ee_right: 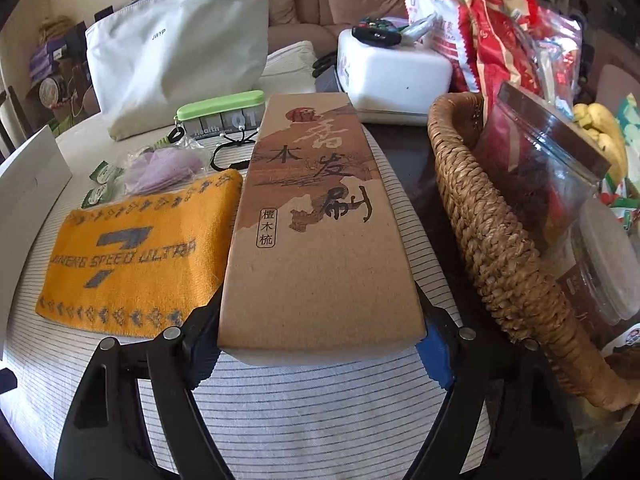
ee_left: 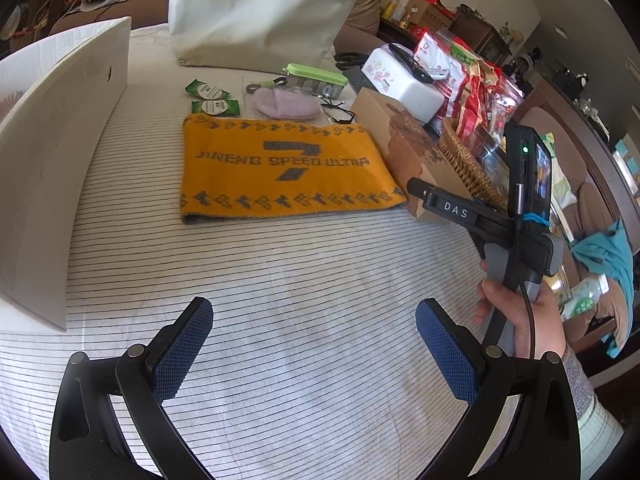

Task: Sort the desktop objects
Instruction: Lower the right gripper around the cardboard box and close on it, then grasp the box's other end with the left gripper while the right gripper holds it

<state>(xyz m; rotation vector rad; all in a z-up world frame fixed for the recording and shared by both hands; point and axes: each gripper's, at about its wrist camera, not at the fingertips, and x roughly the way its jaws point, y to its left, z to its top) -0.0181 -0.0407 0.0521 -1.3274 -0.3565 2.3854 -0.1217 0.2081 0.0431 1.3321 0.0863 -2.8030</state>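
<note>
Left gripper (ee_left: pixel 314 344) gaped wide over bare striped cloth (ee_left: pixel 280 272). Right gripper (ee_right: pixel 320 344) had its pads against one long kraft cardboard box (ee_right: pixel 316 220) near the cloth's right edge, beside one woven basket (ee_right: pixel 488 240). Left of it: one orange knit towel (ee_right: pixel 136 256). Beyond: two green sachets (ee_left: pixel 210 98), one grey fabric bag (ee_left: pixel 256 16).

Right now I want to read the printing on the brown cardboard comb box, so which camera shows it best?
The right wrist view: the cardboard comb box fills the centre, lid and characters facing the camera. The left wrist view shows only part of it, at an angle past the orange towel, partly behind the right hand-held gripper.
</note>
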